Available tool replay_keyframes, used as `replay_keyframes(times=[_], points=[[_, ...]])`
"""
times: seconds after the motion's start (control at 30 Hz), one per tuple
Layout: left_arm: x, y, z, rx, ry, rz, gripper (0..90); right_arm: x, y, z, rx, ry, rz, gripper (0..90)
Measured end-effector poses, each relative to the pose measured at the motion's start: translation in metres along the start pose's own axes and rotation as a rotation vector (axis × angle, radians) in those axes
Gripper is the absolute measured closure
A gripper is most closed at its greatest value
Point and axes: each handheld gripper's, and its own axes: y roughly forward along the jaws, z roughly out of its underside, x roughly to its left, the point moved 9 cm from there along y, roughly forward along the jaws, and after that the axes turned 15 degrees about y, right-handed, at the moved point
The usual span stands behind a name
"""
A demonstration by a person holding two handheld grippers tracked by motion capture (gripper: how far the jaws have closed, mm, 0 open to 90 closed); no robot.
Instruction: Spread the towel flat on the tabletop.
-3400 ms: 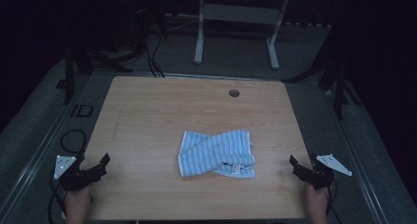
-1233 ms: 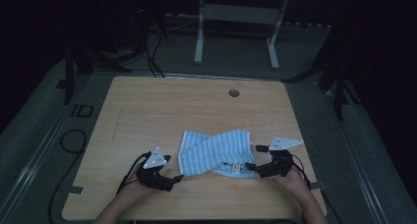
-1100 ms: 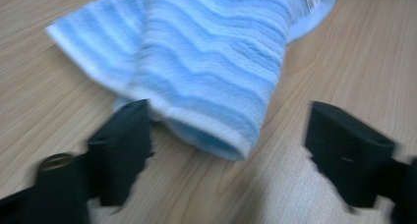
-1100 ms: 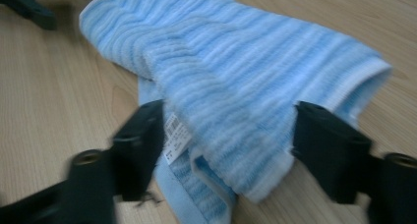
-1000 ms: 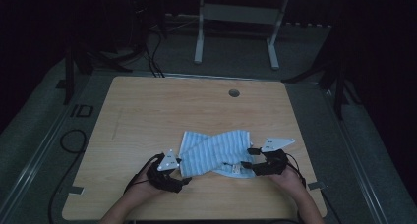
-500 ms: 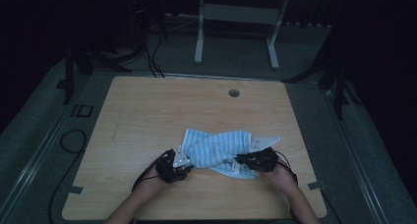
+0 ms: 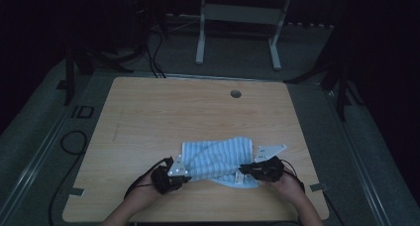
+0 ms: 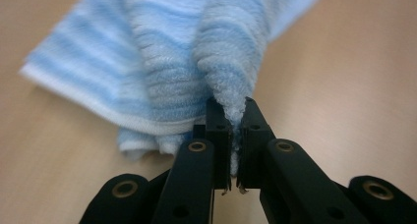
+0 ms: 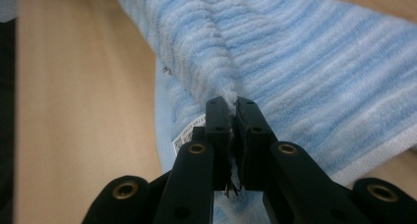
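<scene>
High view looks down from above; both gripper views sit close, sharing the striped towel (image 7: 218, 156).

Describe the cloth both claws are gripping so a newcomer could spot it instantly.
On the wooden table, look at the near edge between the person's two hands. There lies a crumpled towel, fluffy, with pale blue and white stripes and a small label, the sole soft item on the table.
</scene>
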Motion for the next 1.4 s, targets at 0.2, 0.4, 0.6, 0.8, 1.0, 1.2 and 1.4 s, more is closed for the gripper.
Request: replay_keyframes(times=[0.2, 0.4, 0.6, 0.8, 1.0, 1.2, 1.4], points=[[-0.019, -0.018, -0.009, -0.001, 0.027, 0.057, 86.7, 0.019, -0.009, 0.01, 0.019, -0.034, -0.018, 85.0], [0.019, -0.038, -0.028, -0.054, -0.042, -0.031, 86.5, 0.013, -0.02, -0.017, -0.021, -0.058, 0.0, 85.0], [0.074, -0.044, -0.037, -0.087, -0.116, -0.103, 85.8, -0.01, -0.02, -0.053, -0.065, -0.026, 0.003, 84.9], [0.118, -0.023, -0.027, -0.036, -0.213, -0.042, 85.4, -0.04, -0.003, -0.076, -0.034, 0.048, 0.018, 85.0], [0.144, 0.011, -0.01, 0.083, -0.232, -0.079, 83.2, -0.075, 0.029, -0.085, 0.07, 0.125, 0.093, 84.9], [0.16, 0.035, 0.002, 0.097, -0.292, -0.061, 80.1, -0.1, 0.056, -0.078, 0.13, 0.204, 0.118, 84.0], [0.162, 0.042, 0.01, 0.092, -0.317, -0.056, 79.5, -0.101, 0.066, -0.073, 0.139, 0.223, 0.111, 79.3]])
